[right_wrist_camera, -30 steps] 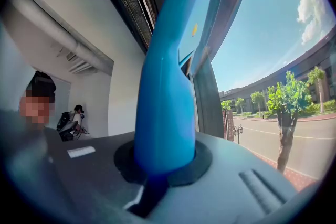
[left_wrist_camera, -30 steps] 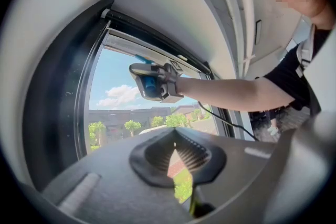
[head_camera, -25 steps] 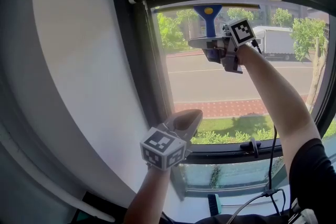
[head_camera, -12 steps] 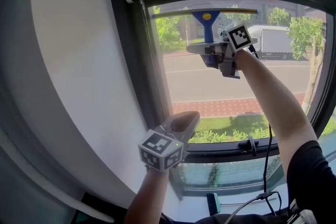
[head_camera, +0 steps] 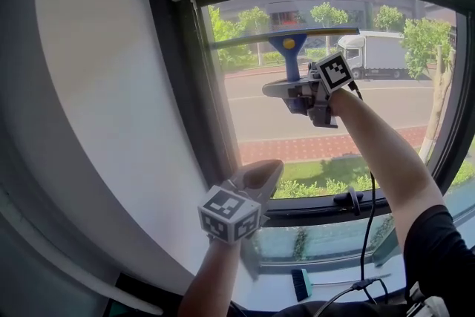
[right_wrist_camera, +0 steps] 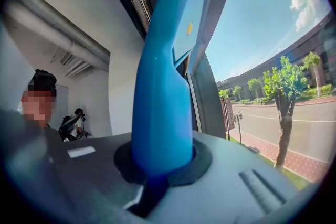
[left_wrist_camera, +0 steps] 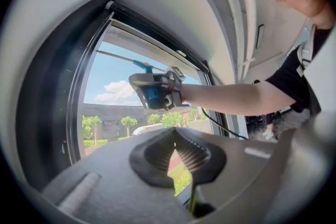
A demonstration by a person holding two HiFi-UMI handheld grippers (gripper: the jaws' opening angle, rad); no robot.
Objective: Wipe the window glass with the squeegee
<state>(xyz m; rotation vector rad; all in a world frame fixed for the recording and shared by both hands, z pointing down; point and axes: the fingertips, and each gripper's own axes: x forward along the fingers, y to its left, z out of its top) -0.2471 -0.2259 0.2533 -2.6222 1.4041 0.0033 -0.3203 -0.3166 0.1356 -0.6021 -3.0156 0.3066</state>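
Squeegee: the blue-handled squeegee (head_camera: 290, 50) stands upright on the upper part of the window glass (head_camera: 393, 111), its long blade lying crosswise against the pane, just below the top of the dark window frame (head_camera: 185, 85).
Right gripper: the right gripper (head_camera: 292, 88) is raised on an outstretched arm; its jaws are clamped on the lower end of the blue handle.
Right gripper view: the handle (right_wrist_camera: 163, 86) rises out from between the closed-in jaws and fills the middle, with the frame to its left and the glass (right_wrist_camera: 262, 34) to its right.
Left gripper: the left gripper (head_camera: 266, 171) hangs low, near the frame's lower left corner and well apart from the squeegee; its jaws are pressed together with nothing between them.
Marker cubes: a black-and-white cube (head_camera: 338, 72) sits on the right gripper, another (head_camera: 228, 213) on the left.
Only in head view: a latch handle (head_camera: 349, 200) on the lower frame, a small brush (head_camera: 300, 284) lying below the window, a black cable (head_camera: 367, 234) along the right arm, and a white truck (head_camera: 375, 54) on the far street.
Only in left gripper view: the right gripper (left_wrist_camera: 153, 93) seen from below and the side, with the blade as a thin line (left_wrist_camera: 118, 56) across the pane against blue sky.
Only in right gripper view: a person in a dark cap (right_wrist_camera: 43, 81) at the left and ceiling pipes (right_wrist_camera: 58, 23) above.
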